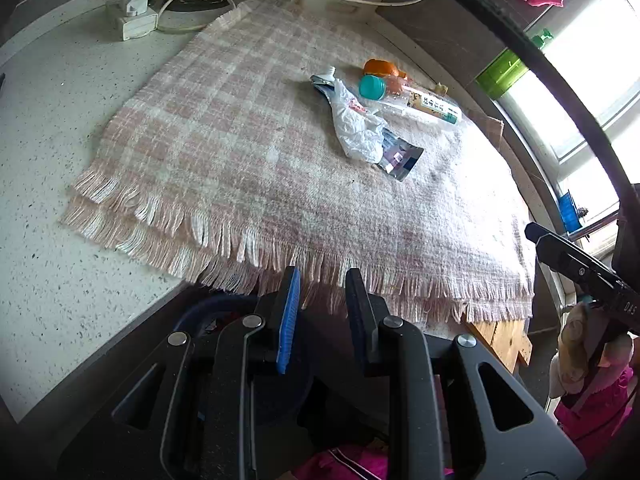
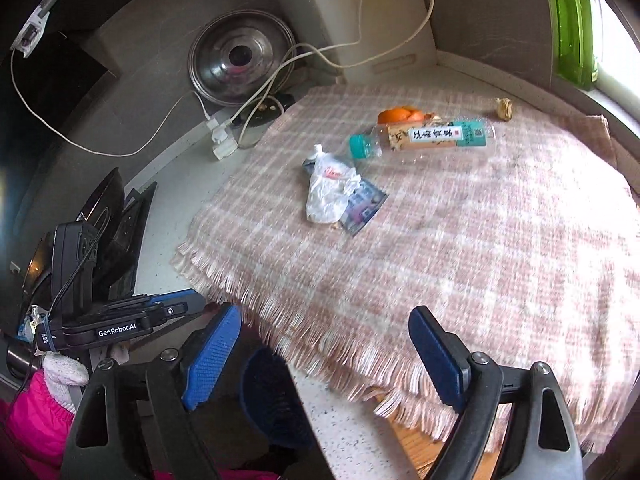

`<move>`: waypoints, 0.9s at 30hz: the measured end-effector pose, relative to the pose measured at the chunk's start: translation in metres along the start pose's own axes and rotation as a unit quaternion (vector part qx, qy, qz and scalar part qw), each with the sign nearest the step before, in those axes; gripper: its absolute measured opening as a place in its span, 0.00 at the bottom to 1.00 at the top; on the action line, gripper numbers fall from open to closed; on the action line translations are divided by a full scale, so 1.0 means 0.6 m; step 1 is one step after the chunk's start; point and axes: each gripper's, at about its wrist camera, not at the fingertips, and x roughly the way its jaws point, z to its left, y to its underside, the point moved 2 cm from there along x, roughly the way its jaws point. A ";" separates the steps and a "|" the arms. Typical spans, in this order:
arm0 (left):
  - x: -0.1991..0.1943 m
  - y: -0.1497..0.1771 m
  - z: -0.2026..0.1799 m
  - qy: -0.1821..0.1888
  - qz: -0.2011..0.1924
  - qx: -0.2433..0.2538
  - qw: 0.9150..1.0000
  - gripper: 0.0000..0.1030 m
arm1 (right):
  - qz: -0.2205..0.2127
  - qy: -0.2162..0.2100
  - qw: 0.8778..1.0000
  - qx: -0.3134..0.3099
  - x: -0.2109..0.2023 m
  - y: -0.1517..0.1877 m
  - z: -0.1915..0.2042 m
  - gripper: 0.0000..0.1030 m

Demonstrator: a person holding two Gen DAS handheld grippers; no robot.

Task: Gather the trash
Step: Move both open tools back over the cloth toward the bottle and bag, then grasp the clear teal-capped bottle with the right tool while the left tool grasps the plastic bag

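Left to right, all placed against the checked cloth on the speckled counter.

Off the cloth's left edge: white power strip with cords, steel pot lid leaning at the back wall. Not trash, ignore.

Left gripper hovers over the cloth's near fringe, jaws a narrow gap apart, nothing between them. In the right wrist view it sits just off the cloth's near-left corner.

Trash is clustered on the far half of the cloth, well clear of both grippers:
- crumpled white plastic bag, left-most, lying on top of a foil pouch that sticks out toward the near side
- clear bottle with teal cap, on its side, just behind the bag, cap pointing left
- orange peel touching the bottle's far side
- small tan scrap near the cloth's far-right edge, apart from the rest

Right gripper is also over the near fringe, jaws spread wide, empty. A dark blue bin shows below the counter edge between its fingers; looks like the drop point, can't confirm.

Green bottle on the sill beyond the cloth's far-right corner, not part of this.

My read: between picks, both grippers empty and near the bin, at least five pieces left. Next move calls for a forward reach across the cloth. Right gripper's spread suits the bottle body. Bag is soft, so pinch a raised fold, and watch that the pouch underneath doesn't drag along.
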 end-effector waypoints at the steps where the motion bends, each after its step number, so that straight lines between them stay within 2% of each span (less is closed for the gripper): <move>1: 0.004 -0.005 -0.004 0.000 0.000 0.001 1.000 0.22 | -0.003 0.007 1.000 -0.005 -0.001 -0.009 -0.007 0.88; 5: 0.021 -0.026 -0.021 0.003 -0.002 0.001 1.000 0.22 | -0.005 0.023 1.000 0.008 0.000 -0.042 -0.042 0.88; 11: 0.047 -0.057 -0.043 0.003 -0.003 0.003 1.000 0.22 | -0.010 0.009 0.994 0.104 0.011 -0.091 -0.116 0.88; 17: 0.074 -0.095 -0.057 0.004 -0.002 -0.001 1.000 0.22 | -0.017 0.015 0.979 0.201 0.041 -0.138 -0.182 0.88; 23: 0.100 -0.139 -0.068 -0.006 -0.002 0.004 1.000 0.22 | -0.016 -0.013 0.956 0.291 0.089 -0.177 -0.230 0.88; 27: 0.116 -0.161 -0.074 -0.013 -0.001 0.010 1.000 0.22 | -0.014 -0.002 0.946 0.325 0.118 -0.202 -0.249 0.88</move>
